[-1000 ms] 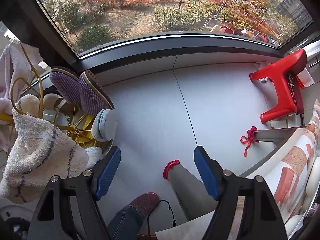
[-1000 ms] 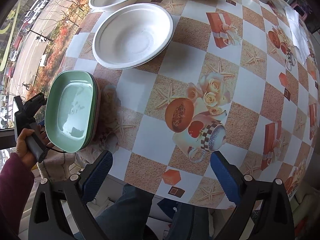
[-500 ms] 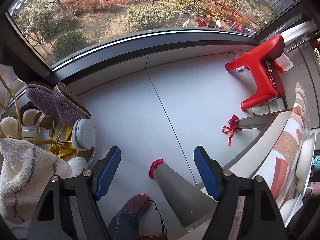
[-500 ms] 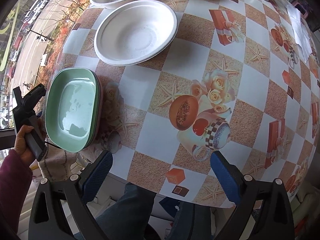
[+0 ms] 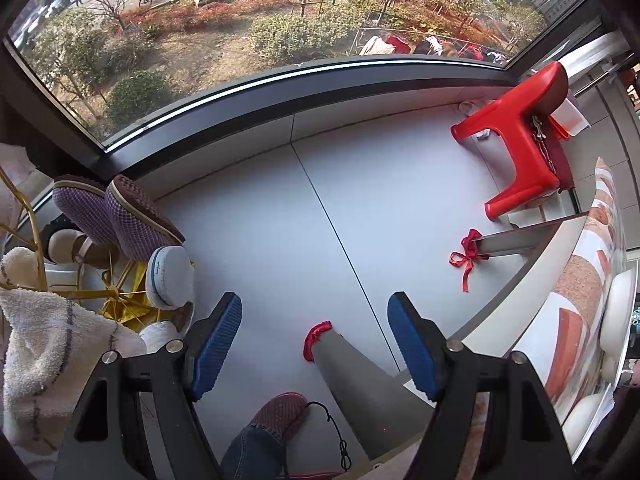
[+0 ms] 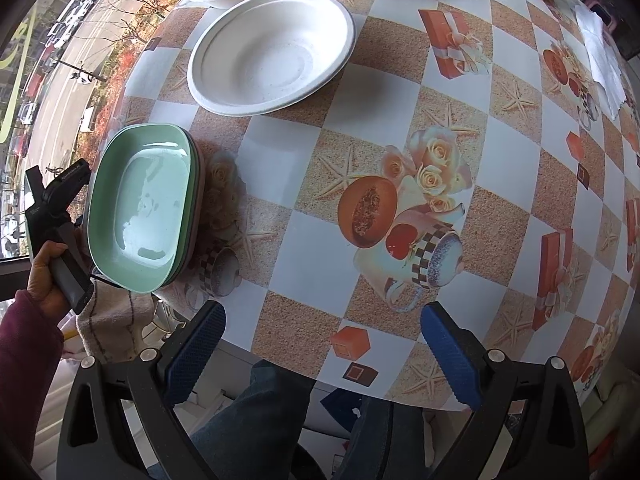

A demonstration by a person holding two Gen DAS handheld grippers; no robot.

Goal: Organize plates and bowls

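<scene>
Bowls: three white ones, nearest (image 6: pixel 272 50) at the table's (image 6: pixel 360 240) far left. Green plates (image 6: pixel 144 208) stack nearer, number unclear. Left gripper (image 5: pixel 316 344) and right gripper (image 6: pixel 320 352) gape wide, empty.

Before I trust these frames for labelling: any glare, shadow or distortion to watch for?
Right wrist view: daylight glare patches on the green plate, soft shadow beside the white bowl, fisheye bulges the table. Left wrist view: window frame bows, lighting even, focus sharp.

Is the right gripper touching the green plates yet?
Apart. The right wrist view shows the right gripper open with nothing between its pads, and the green plates lie well off to its left.
</scene>
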